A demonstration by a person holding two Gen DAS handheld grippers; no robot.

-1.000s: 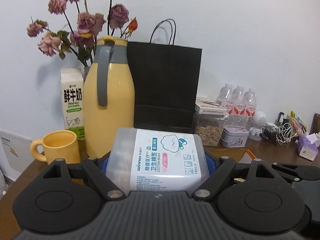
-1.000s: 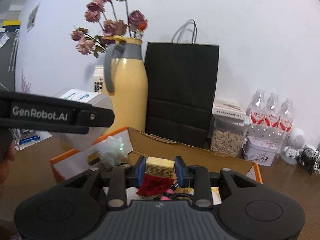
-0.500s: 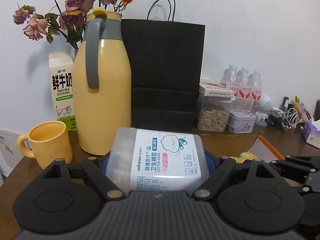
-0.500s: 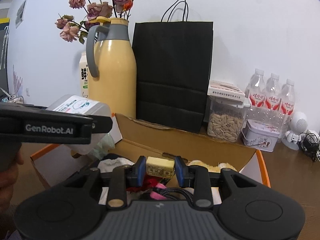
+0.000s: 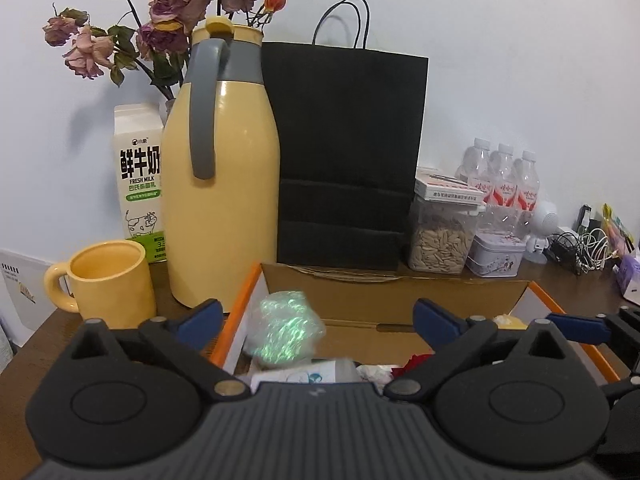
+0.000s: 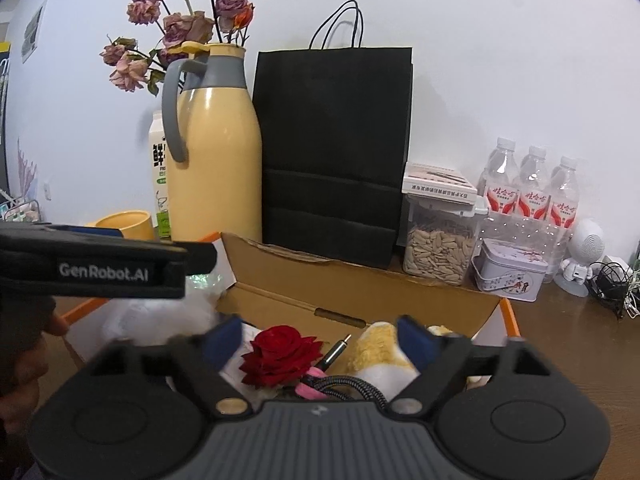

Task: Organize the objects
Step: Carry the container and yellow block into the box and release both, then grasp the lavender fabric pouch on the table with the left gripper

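While both grippers, left point(image 5: 316, 318) and right point(image 6: 320, 340), gape empty, one box point(image 6: 360, 280) holds one rose point(image 6: 282, 354); three bottles point(image 6: 530, 188) behind.

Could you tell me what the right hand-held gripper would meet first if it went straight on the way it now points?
Probably the red rose lying in the cardboard box, just ahead between its open jaws; depth is uncertain.

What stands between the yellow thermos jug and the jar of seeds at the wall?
A black paper bag stands between the yellow thermos jug and the jar of seeds; both wrist views show it.
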